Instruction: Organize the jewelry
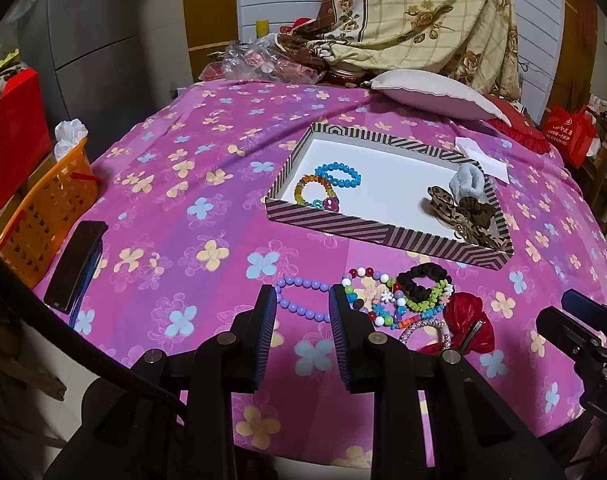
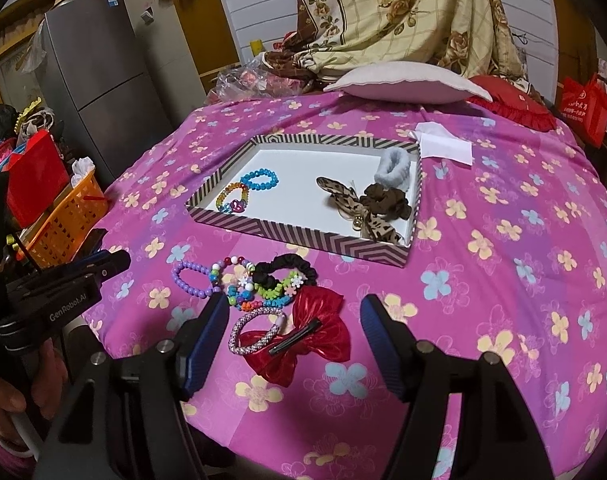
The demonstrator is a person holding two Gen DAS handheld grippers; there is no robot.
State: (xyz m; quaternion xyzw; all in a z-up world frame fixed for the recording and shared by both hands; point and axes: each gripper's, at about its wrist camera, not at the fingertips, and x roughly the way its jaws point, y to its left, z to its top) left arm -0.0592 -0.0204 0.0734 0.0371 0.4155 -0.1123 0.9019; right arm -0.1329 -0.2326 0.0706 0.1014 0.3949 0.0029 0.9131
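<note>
The right gripper [image 2: 295,332] hangs with jaws apart above a red bow clip [image 2: 303,340] near the bedspread's [image 2: 503,280] front edge. Beyond lie a purple bead bracelet [image 2: 193,280] and a black scrunchie [image 2: 289,270]. The striped tray [image 2: 303,238] holds a blue bracelet [image 2: 259,180] at its left side.

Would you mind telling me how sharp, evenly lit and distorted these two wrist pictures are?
Left wrist view: strong fisheye bulge, black vignette in the corners, striped tray sharp, left gripper dark and near. Right wrist view: same curvature, glare on the shiny red bow, right gripper in shade, even indoor light.
</note>
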